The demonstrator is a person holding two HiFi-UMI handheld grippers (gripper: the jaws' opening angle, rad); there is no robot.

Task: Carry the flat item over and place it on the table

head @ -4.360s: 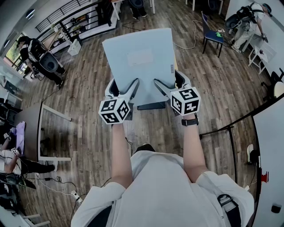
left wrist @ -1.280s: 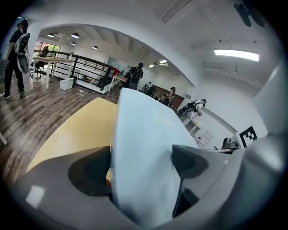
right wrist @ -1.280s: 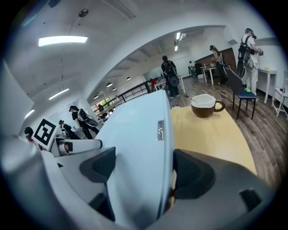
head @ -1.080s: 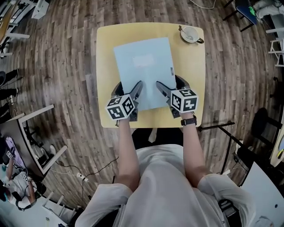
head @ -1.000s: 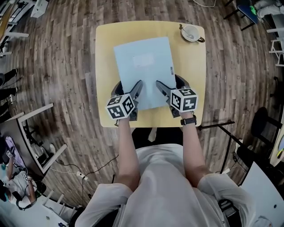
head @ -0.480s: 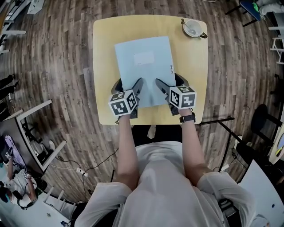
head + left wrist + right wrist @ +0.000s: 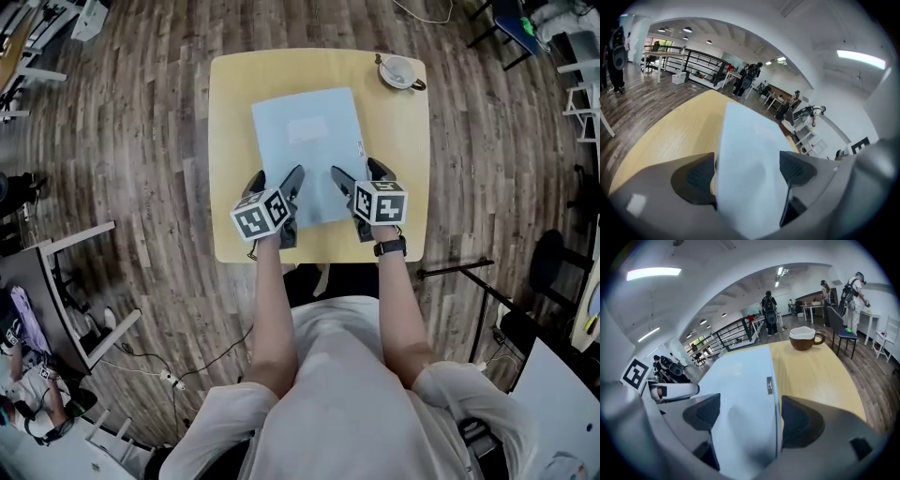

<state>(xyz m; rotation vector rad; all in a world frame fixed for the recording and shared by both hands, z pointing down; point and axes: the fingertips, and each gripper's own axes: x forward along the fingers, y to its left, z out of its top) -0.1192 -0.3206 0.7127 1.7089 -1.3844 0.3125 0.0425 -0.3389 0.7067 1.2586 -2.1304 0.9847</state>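
**No legible text anywhere**

Flat item: pale label patch ahead of the fingers, print too faint to read. Small dark tag on its edge beside the right gripper, too small to read. Left cube and right cube: square marker patterns only, no characters.

Folder over table; cup far-right corner.

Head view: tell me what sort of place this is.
Probably an open-plan lab or shared workroom: plank flooring with loose cables, a small square wooden table, a black railing in the left gripper view, and a person wearing a backpack rig in the right gripper view.
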